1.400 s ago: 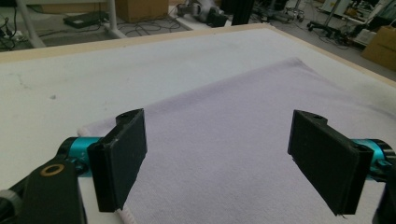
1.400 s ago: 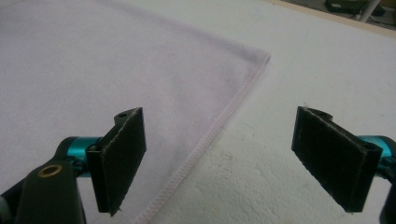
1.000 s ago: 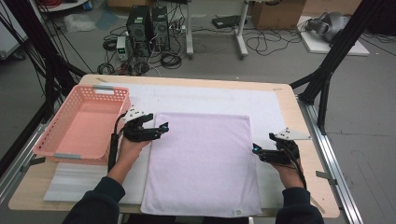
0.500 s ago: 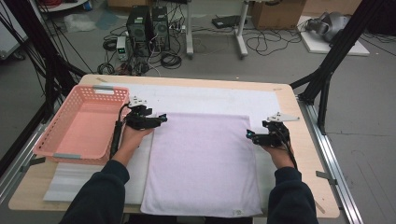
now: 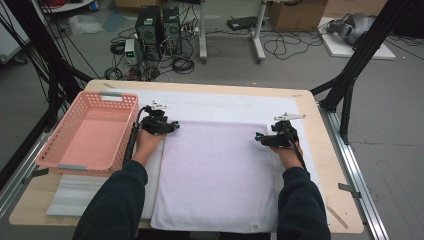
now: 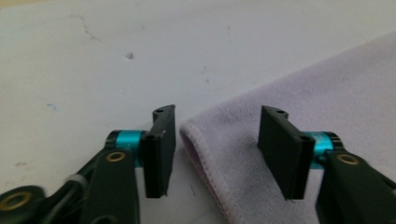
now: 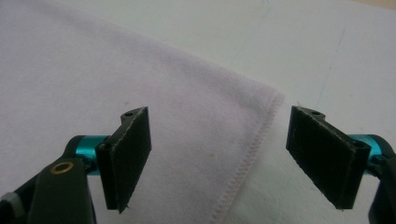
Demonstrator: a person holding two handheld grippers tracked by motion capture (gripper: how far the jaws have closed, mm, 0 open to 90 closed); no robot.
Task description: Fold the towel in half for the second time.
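Jaws spread on both — left gripper [image 6: 212,151], right gripper [image 7: 219,161] straddling towel [image 5: 217,170] far corners; pink basket [image 5: 55,150] left.

On my counter [image 5: 320,200] I count one lilac towel [image 5: 215,170], one pink basket [image 5: 90,132] and one white mat [image 5: 225,105], with my two grippers, left [image 5: 176,126] and right [image 5: 257,137], each carrying two black fingers [image 6: 159,149].

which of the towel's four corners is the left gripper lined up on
The far left corner of the lilac towel, the one nearest the pink basket. The left gripper has its open jaws straddling that corner's hemmed tip; the right gripper straddles the far right corner.
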